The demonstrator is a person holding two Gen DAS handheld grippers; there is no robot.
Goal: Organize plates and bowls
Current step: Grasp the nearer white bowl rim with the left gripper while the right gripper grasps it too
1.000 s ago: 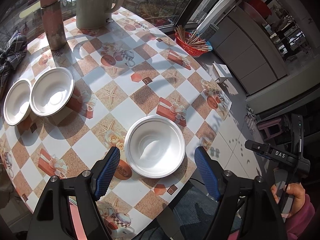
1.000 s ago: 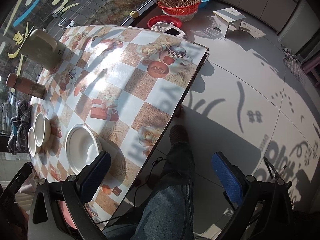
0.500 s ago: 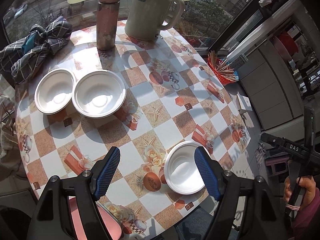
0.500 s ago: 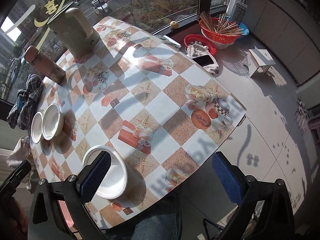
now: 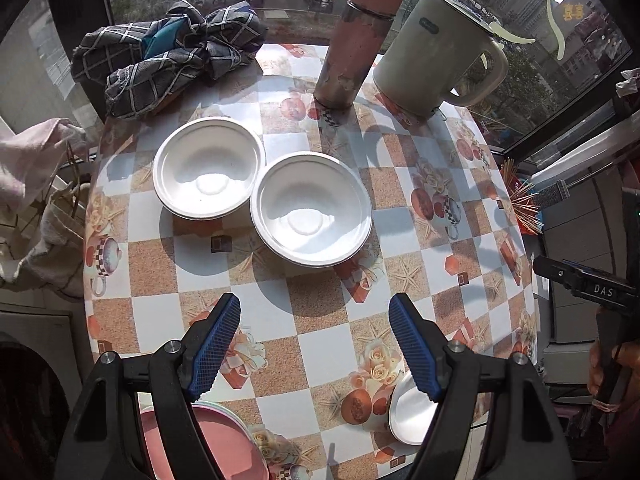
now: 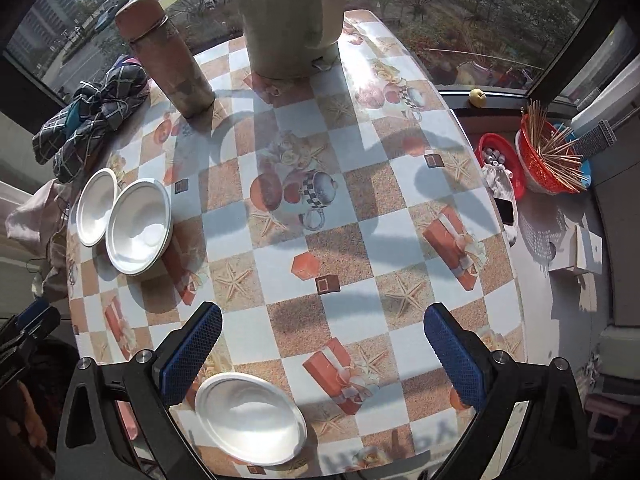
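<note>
The left gripper (image 5: 314, 344) hangs above the table (image 5: 328, 328) with its jaws spread wide and nothing between them. The right gripper (image 6: 322, 354) is likewise parted and empty, poised over the table's near half.

Three white bowls are on the patterned tablecloth. Two sit toward the left edge: the smaller white bowl (image 5: 209, 167) nearer the far left corner, and the larger white bowl (image 5: 311, 209) just beside it, their rims touching or overlapping; I cannot tell which. A third white bowl (image 6: 250, 418) rests alone at the near edge, well apart from the pair, below the right gripper's left finger. A pink plate (image 5: 208, 444) lies at the near left corner, partly hidden behind the left gripper's body.

Along the far edge stand a worn pink thermos flask (image 5: 358, 40), upright, and a cream electric kettle (image 5: 438, 52) beside it. A checked cloth bundle (image 5: 160, 54) lies crumpled at the far left corner.

Beyond the right edge, on the floor, a red basket of wooden skewers (image 6: 548, 160) stands near a red bowl (image 6: 500, 160).
</note>
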